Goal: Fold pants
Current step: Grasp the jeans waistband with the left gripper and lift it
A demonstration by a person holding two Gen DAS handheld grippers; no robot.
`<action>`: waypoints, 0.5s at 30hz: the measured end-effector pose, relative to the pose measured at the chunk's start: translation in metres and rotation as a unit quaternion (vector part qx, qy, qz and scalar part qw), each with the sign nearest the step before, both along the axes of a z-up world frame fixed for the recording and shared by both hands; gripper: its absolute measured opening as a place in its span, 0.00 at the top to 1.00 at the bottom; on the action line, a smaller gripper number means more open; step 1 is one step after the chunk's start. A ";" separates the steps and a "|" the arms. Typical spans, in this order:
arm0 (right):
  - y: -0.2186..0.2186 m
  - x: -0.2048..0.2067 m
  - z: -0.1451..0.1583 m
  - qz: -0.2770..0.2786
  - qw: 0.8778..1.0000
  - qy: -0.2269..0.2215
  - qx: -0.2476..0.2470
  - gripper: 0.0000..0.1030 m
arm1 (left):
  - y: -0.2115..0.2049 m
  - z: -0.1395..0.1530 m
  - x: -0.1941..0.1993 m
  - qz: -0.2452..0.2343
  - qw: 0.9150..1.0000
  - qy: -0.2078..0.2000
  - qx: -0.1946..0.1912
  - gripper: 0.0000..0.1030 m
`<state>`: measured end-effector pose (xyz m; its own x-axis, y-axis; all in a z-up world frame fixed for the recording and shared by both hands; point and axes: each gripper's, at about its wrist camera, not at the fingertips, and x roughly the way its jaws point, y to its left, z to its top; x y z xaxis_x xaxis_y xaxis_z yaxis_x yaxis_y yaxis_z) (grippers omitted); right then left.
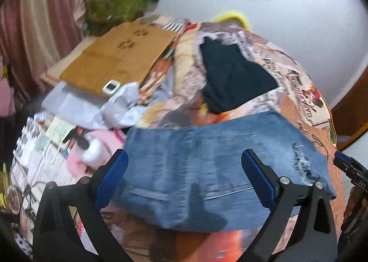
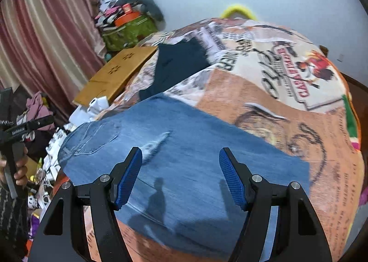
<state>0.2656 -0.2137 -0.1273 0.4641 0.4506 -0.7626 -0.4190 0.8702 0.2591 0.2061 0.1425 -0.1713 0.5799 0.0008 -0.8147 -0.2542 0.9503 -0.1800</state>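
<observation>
Lying folded below both open jaws, jeans [image 1: 207,170], untouched.

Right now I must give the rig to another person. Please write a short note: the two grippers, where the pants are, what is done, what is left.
Left gripper: fingers open, nothing held, above the jeans.
Right gripper: fingers open, nothing held, above the jeans.
Jeans: lying flat as a compact folded block on the printed blanket; neither gripper touches them.
Dark garment: lying beyond the jeans, also on the blanket.
Done: the jeans appear folded at least once.
Left: possibly one more fold; I cannot tell how many layers there are.
</observation>
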 end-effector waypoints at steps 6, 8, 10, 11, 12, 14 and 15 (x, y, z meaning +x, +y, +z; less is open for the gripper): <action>0.028 0.006 -0.026 0.008 0.999 0.033 -0.003 0.36 | 0.034 -0.047 -0.016 0.013 0.996 0.060 -0.060 0.03; 0.032 0.008 -0.035 0.004 0.999 0.053 0.002 0.36 | 0.040 -0.065 -0.023 0.023 0.992 0.081 -0.090 0.03; 0.037 0.009 -0.045 0.004 0.997 0.076 0.006 0.36 | 0.047 -0.082 -0.031 0.034 0.988 0.098 -0.118 0.03; 0.041 0.007 -0.050 0.006 0.996 0.086 0.003 0.34 | 0.049 -0.091 -0.035 0.039 0.984 0.106 -0.135 0.03; 0.043 0.005 -0.051 0.007 0.997 0.082 -0.001 0.33 | 0.050 -0.099 -0.039 0.043 0.981 0.114 -0.154 0.03; 0.049 0.000 -0.049 0.014 0.997 0.069 -0.018 0.29 | 0.051 -0.110 -0.046 0.045 0.974 0.120 -0.185 0.03; 0.052 -0.001 -0.049 0.018 0.997 0.067 -0.025 0.29 | 0.052 -0.113 -0.049 0.046 0.971 0.120 -0.199 0.03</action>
<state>0.2648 -0.1614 -0.1759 0.3414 0.4248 -0.8385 -0.4147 0.8686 0.2712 0.1569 0.1947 -0.2844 0.3848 -0.2991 -0.8732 -0.4158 0.7884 -0.4533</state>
